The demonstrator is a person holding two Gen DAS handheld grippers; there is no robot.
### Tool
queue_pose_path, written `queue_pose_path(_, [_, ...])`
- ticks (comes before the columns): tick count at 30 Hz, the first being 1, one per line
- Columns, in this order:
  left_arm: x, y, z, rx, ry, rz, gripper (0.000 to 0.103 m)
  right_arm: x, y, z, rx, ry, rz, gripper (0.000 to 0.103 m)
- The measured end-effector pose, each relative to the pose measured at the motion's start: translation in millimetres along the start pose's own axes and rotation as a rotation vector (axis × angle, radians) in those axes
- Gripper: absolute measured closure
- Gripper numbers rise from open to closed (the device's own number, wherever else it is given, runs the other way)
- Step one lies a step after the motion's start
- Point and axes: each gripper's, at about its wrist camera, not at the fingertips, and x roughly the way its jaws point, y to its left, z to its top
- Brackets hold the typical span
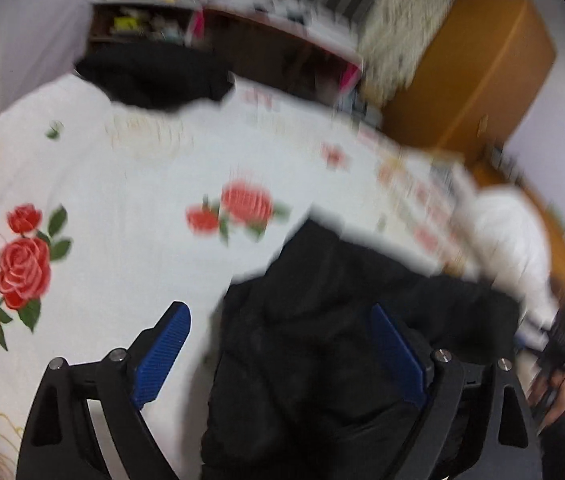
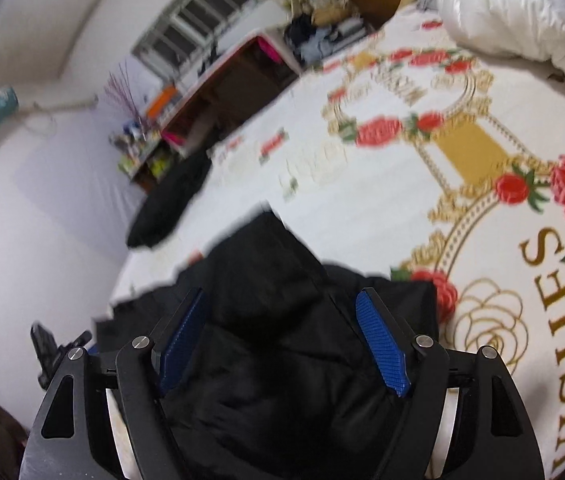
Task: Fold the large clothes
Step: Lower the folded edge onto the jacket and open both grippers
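Note:
A large black padded garment [image 1: 322, 340] lies bunched on a white bed cover with red roses [image 1: 122, 184]. My left gripper [image 1: 278, 312] is open, its blue pads wide apart; the left pad is over the cover and the right pad over the garment. In the right wrist view the same black garment [image 2: 278, 344] fills the space between my right gripper's [image 2: 282, 300] open pads, which hover just above it. A second black garment [image 1: 150, 76] lies at the bed's far edge; it also shows in the right wrist view [image 2: 170, 200].
A white duvet or pillow [image 2: 522, 12] is piled at the bed's far right. A dark shelf unit with clutter [image 1: 150, 20] and a desk stand against the wall past the bed. An orange-brown wardrobe [image 1: 478, 64] stands at the right.

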Motion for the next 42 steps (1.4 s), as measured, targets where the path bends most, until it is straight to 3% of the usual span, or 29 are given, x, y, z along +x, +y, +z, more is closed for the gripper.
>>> queue_pose_path(3, [28.3,-5.7,4.0,0.027,0.056,-0.014,0.013,6.8,-1.7,3.3,-0.021,-0.001,-0.008,0.027])
queue_pose_path(4, [35.1,-8.3,8.0,0.027,0.059,-0.035,0.022,6.7,-1.6,5.4,-0.02,-0.007,-0.004,0.028])
queue_pose_path(5, [40.9,-10.8,12.6,0.025,0.056,-0.046,0.029,6.6,-0.5,7.2,-0.024,-0.018,-0.009,0.049])
queue_pose_path(6, [45.1,-12.6,16.5,0.024,0.058,-0.037,0.051,7.8,2.9,8.6,-0.038,-0.023,-0.035,0.081])
queue_pose_path(7, [51.4,-14.4,21.3,0.021,0.067,-0.027,0.073,12.0,6.7,11.1,-0.057,-0.009,-0.058,0.086])
queue_pose_path(10, [52.5,-22.7,30.8,0.038,0.002,0.004,0.084,18.3,14.1,16.2,-0.108,-0.018,-0.132,0.092])
queue_pose_path(14, [52.0,-17.3,35.0,-0.008,-0.101,0.049,0.087,26.0,-3.3,29.4,-0.059,-0.053,-0.207,0.093])
queue_pose_path(19, [106.5,2.1,13.0,-0.06,-0.034,0.144,0.086,81.8,-20.2,14.8,-0.09,0.049,-0.331,0.093])
queue_pose_path(24, [116.3,12.6,0.8,-0.097,-0.046,0.157,0.084,113.1,-29.9,0.9,-0.125,0.091,-0.403,0.092])
queue_pose_path(30, [98.3,0.4,13.6,-0.062,-0.023,0.189,0.079,106.6,-19.7,5.5,-0.162,0.111,-0.456,0.085])
queue_pose_path(35, [59.7,-14.4,25.1,-0.018,-0.061,0.188,0.077,63.3,4.3,11.6,-0.162,0.021,-0.451,0.082])
queue_pose_path(38, [20.1,-37.6,24.0,0.04,-0.141,0.174,0.077,25.0,34.8,6.5,-0.193,-0.074,-0.424,0.082])
queue_pose_path(40, [-8.3,-64.8,11.5,0.092,-0.207,0.118,0.066,0.0,62.4,-11.8,-0.22,-0.146,-0.343,0.081])
queue_pose_path(42, [-22.1,-96.1,-8.4,0.153,-0.239,0.038,0.057,-6.2,91.7,-44.1,-0.27,-0.162,-0.275,0.074])
